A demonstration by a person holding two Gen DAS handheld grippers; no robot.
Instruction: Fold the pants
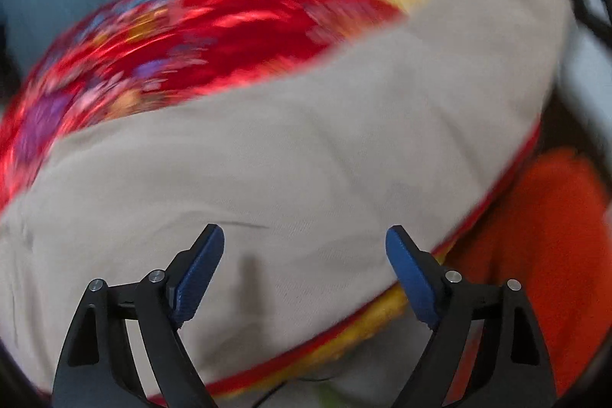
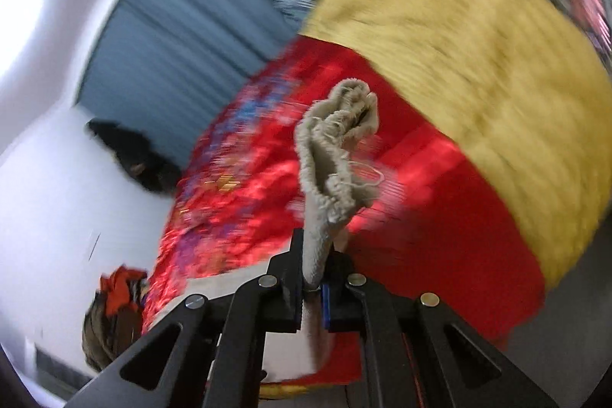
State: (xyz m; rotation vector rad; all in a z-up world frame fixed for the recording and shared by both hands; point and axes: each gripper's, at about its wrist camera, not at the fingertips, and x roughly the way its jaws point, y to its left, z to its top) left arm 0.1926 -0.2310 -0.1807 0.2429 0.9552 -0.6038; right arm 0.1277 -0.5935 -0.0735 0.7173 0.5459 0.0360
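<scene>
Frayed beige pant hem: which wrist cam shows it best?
Right wrist. The frayed beige pant hem sits centre frame, sharp, pinched in the shut right claw. Left wrist shows only the pants' broad beige fabric beneath the open left claw; no hem visible.

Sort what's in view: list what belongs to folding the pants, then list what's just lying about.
Belongs to the job:
beige pants, frayed hem clamped in the right gripper
left gripper, jaws open above the pants

Just lying about:
red floral cloth
yellow corduroy fabric
orange cloth
dark garment
</scene>
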